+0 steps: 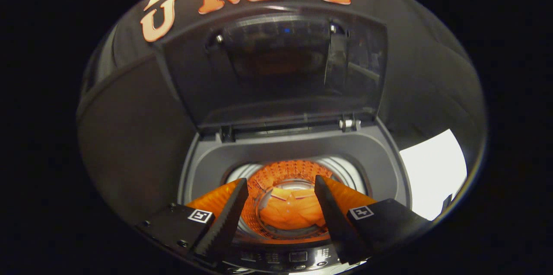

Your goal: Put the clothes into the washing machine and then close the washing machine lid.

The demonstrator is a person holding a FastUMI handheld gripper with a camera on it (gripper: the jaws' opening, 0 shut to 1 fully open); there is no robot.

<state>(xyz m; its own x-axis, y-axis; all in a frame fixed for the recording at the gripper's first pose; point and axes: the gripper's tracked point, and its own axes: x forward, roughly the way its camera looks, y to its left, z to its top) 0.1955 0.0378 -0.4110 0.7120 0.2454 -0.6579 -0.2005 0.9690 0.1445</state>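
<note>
I look down into a top-loading washing machine (380, 154) with a grey top frame. Its dark, see-through lid (276, 67) stands raised at the back, hinged behind the drum opening. An orange piece of clothing (291, 212) lies at the bottom of the drum (281, 175), whose wall glows orange. My gripper (281, 206) hovers above the opening, open, with nothing between its fingers. The clothing shows through the gap between them, well below.
The machine's control panel (298, 257) runs along the front edge just under the fingers. Dark cloth wall surrounds the machine at left and behind. A bright white surface (432, 171) lies to the right of the machine.
</note>
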